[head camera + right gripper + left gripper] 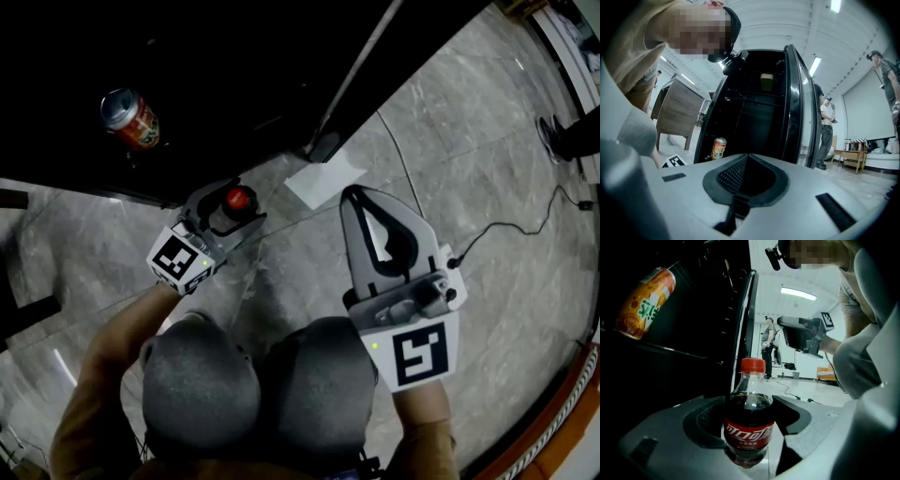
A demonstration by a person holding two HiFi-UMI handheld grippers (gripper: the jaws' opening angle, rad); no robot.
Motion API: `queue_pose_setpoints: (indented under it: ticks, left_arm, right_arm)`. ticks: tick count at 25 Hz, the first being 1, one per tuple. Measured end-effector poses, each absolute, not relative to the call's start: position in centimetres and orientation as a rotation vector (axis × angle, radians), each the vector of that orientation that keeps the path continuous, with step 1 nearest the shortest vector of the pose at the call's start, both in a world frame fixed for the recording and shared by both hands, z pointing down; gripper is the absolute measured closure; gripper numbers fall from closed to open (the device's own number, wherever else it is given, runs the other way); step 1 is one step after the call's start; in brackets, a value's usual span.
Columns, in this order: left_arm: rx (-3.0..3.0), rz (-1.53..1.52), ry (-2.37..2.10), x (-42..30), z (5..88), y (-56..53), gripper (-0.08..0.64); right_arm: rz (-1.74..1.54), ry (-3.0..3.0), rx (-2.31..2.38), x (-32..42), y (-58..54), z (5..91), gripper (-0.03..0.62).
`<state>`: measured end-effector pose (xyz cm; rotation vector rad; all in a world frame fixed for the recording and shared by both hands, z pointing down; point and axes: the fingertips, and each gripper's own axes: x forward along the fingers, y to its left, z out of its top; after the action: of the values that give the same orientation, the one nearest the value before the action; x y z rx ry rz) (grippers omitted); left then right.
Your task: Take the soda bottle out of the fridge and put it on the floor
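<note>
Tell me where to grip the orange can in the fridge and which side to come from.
Grip the orange can around its mid-body, coming in level through the fridge's open front. It stands upright with plain round sides, and only the front is open. The right tool is probably best: it is shut and empty, while the left tool holds the soda bottle.
</note>
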<state>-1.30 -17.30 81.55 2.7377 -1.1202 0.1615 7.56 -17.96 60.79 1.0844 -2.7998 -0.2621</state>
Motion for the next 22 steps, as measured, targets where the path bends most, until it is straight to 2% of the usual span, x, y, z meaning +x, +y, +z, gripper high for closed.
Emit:
queue_pose_setpoints:
  ticks: [22]
  left_arm:
    - [2.658, 0.287, -1.104, -0.1, 91.1, -18.8, 0.253]
  right_arm:
    - [-0.207, -2.732, 1.112, 8.1, -19.5, 63.1, 0.591]
